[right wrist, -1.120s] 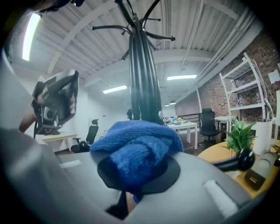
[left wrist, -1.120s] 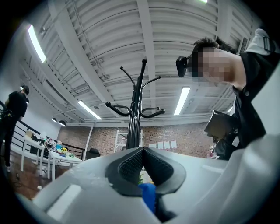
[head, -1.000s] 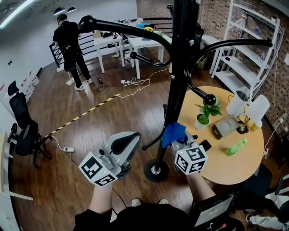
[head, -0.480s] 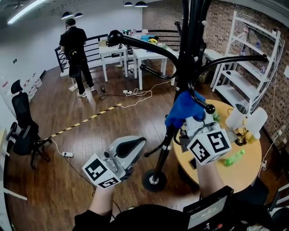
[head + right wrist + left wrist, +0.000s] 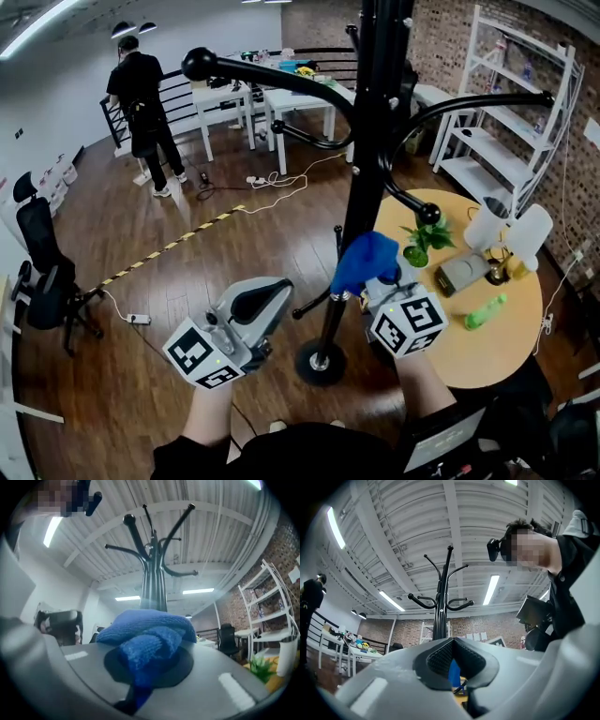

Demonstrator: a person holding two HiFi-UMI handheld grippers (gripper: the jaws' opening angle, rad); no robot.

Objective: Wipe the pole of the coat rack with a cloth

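Blue cloth point(image 5: 367, 261) sits bunched at the tip of the right hand-held gripper point(image 5: 375, 284). In the right gripper view its jaws are closed on a fold of the fabric, and the rest is heaped over the top. We judge this bulk is deliberate, since it puts a soft pad forward to meet the metal.

The cloth lies against the lower part of the black pole point(image 5: 364, 159), on its right side and a little above the round base point(image 5: 321, 361). We take this as a wiping stroke in progress, low on the pole.

The left hand-held gripper point(image 5: 272, 289) is held low, left of the pole and apart from it. In its own view its jaws meet at the tips with nothing between them. The blue in the gap below them is the cloth beyond. We judge it is kept aside, out of the stroke's path.

Several things cannot be confirmed:
- The cloth covers the right jaws in the head view, along with the line where fabric meets pole, so we infer firm contact and do not see it.
- The top of the pole runs out of frame.
- The far side of the pole is unseen, so we cannot say how much of it is clean.

The round desk point(image 5: 511, 328) stands just right of the base.
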